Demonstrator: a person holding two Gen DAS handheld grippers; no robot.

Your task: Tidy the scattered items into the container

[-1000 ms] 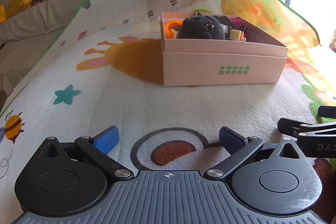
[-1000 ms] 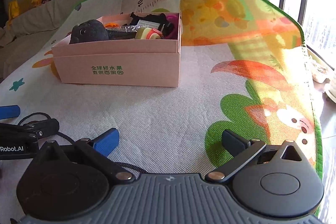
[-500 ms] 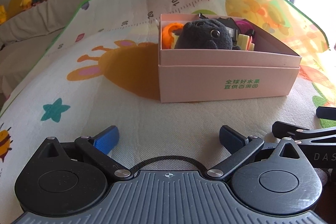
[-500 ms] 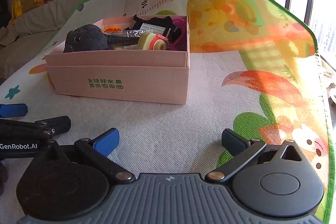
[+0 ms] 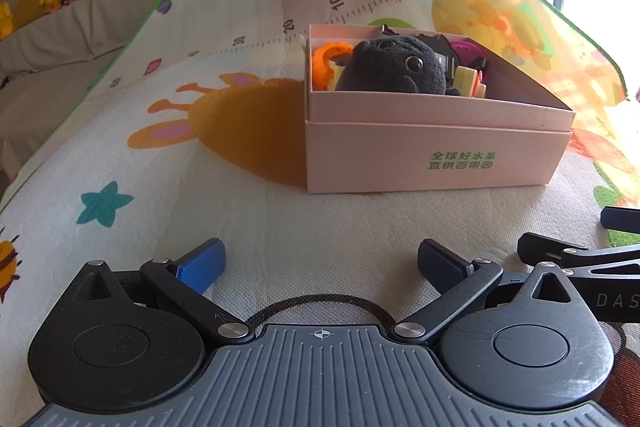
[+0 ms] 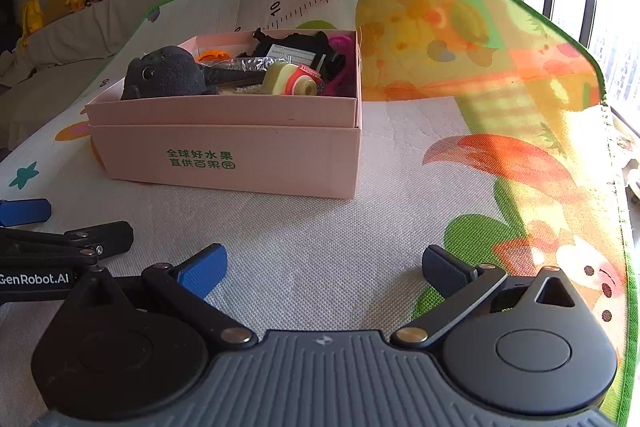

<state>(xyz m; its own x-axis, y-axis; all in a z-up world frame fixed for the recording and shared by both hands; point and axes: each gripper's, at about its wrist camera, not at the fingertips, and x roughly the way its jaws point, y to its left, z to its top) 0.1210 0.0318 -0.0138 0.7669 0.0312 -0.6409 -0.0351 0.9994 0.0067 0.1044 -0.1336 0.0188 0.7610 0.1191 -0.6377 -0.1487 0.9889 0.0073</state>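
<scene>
The left gripper (image 5: 320, 263) had its two blue-padded fingers (image 5: 200, 265) spread wide with nothing between them. A loop of black cord (image 5: 320, 301) lay just behind them, partly hidden by the gripper body. The right gripper (image 6: 324, 267) likewise held its two fingers (image 6: 204, 269) wide apart and empty. Each gripper showed at the edge of the other's view, cut off by the frame, so only part of each was visible there.

Both hovered low over a cartoon-printed play mat (image 6: 320, 227), bare in the stretch ahead of the fingers. Farther ahead of both pairs of fingers stood one pink box (image 5: 432, 155) with green lettering on its front wall. Inside it, nearest the left end, sat one dark plush toy (image 5: 394, 67), with one orange item (image 5: 326, 61) behind it, mostly hidden. One roll of tape (image 6: 294, 83), a black object (image 6: 296, 47) and a magenta piece (image 6: 342, 45) crowded the right end; their shapes were hard to make out. Far beyond, plush toys lined a sofa (image 5: 60, 27), too small to count.
</scene>
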